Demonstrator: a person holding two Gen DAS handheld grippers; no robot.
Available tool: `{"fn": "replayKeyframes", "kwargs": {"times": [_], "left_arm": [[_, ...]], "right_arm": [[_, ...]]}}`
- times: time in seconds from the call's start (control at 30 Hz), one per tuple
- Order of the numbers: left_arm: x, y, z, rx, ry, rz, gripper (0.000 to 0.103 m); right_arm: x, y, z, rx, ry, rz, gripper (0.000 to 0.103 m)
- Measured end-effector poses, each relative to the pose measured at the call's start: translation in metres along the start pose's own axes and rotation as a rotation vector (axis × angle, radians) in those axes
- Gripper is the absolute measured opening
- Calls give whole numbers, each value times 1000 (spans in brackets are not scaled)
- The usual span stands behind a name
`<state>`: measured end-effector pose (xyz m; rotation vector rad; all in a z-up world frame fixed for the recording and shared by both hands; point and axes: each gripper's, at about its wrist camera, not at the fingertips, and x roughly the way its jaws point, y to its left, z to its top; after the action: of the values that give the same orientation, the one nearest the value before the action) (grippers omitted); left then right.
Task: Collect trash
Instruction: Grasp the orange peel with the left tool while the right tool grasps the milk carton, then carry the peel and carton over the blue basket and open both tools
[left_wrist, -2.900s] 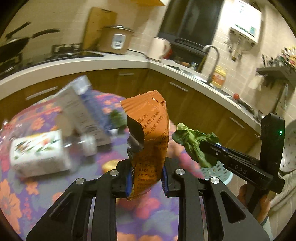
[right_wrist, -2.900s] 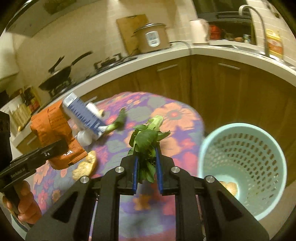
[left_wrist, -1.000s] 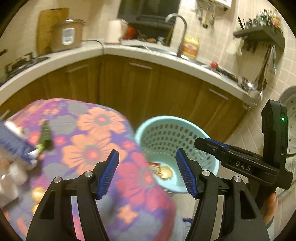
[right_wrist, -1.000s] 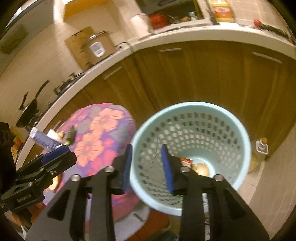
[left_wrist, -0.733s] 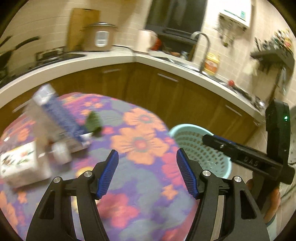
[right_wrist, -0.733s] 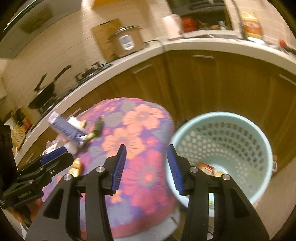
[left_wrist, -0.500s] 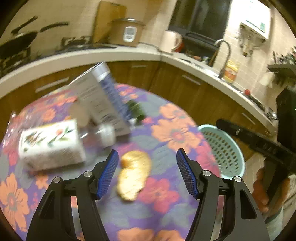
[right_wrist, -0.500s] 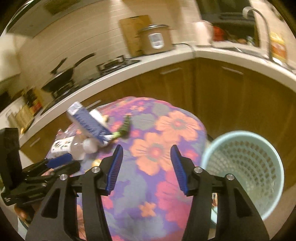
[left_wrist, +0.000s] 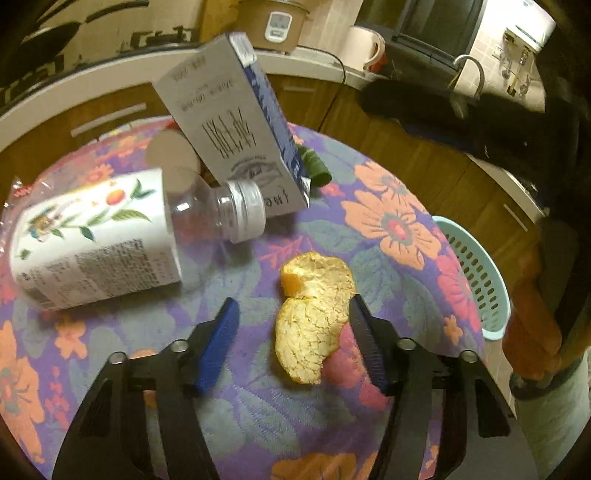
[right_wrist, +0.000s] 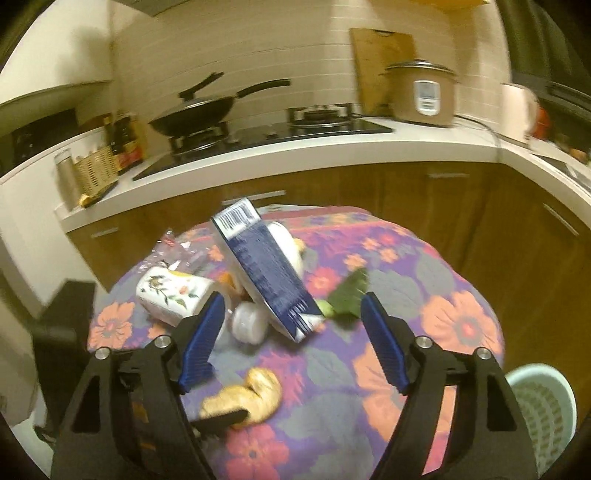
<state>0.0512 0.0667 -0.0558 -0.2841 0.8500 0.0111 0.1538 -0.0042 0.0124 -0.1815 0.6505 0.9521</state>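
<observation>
An orange peel lies on the floral tablecloth, between the wide-open jaws of my left gripper; the peel also shows in the right wrist view. My right gripper is open and empty, hovering above a tilted blue and white carton, a clear bottle with a white cap and a green leaf scrap. The carton, the bottle and a white flower-printed package lie beyond my left gripper. The light blue trash basket stands off the table's right side.
A kitchen counter runs behind the table with a wok, a rice cooker and a kettle. Wooden cabinets stand below it. The right hand-held gripper's dark body fills the upper right of the left wrist view.
Both grippers released the orange bag and the green leaf over the basket, then swung back to the table. My left gripper has closed in on the orange peel, jaws open around it.
</observation>
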Motion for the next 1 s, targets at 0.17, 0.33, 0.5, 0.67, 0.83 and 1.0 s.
{"fn": "replayKeyframes", "kwargs": {"times": [0.17,0.33,0.5,0.67,0.83,1.0], "left_arm": [[4,-2,-6,29,6,9,47],[6,-7,-8,66,6,39,35],[8,-15,-9,112,6,72,28],[8,-18,-9,136,4,89,9],[5,-18,-8,140,-7,79,3],[0,-24,-11,149,-22,57,3]], "right_arm": [[30,2,14,-45,27,72,76],[54,7,23,-82,41,105,76],[78,11,28,-105,71,124,76],[86,16,27,-134,90,106,45],[73,14,24,-120,64,98,35],[37,3,23,-70,-17,96,34]]}}
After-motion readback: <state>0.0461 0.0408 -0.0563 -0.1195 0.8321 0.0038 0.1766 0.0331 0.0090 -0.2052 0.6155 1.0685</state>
